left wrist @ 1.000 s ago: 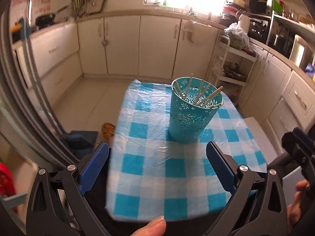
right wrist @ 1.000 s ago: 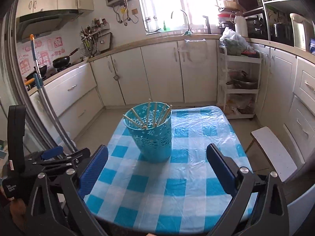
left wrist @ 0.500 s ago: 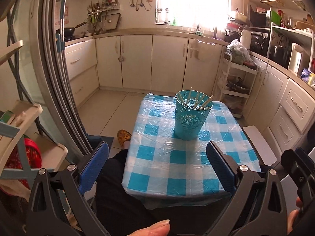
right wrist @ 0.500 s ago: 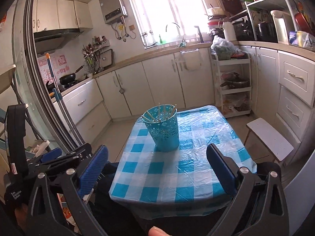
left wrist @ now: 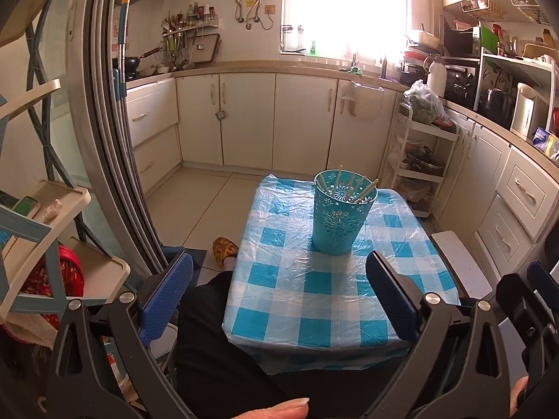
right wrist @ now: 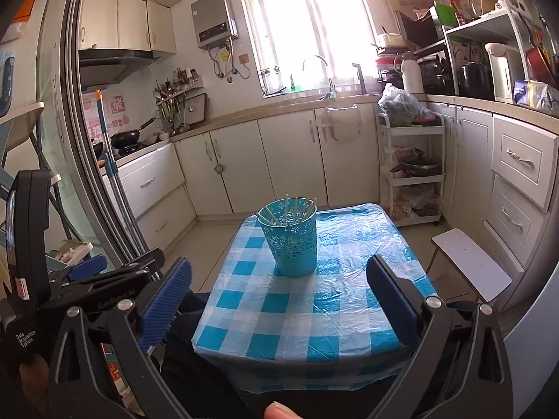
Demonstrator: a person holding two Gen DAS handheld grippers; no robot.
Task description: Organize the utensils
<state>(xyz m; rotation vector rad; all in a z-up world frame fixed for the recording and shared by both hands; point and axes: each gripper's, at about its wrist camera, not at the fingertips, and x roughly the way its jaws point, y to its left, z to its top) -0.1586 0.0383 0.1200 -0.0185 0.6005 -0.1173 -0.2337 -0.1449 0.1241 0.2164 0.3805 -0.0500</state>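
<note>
A kitchen with cream cabinets (left wrist: pixel 244 118) and a bright window (right wrist: pixel 307 28) surrounds a small table under a blue-and-white checked cloth (left wrist: pixel 314 293). Toward the cloth's far end stands a turquoise cut-out holder (left wrist: pixel 340 216), upright, with pale chopsticks (left wrist: pixel 363 192) leaning inside it. The left gripper (left wrist: pixel 279 296) and right gripper (right wrist: pixel 279 296) hang above the near edge, jaws wide apart and holding nothing, well short of the holder.

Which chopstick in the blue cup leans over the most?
The chopstick at the right rim of the teal cup leans most, slanting toward the cart; the others stand nearly upright.
</note>
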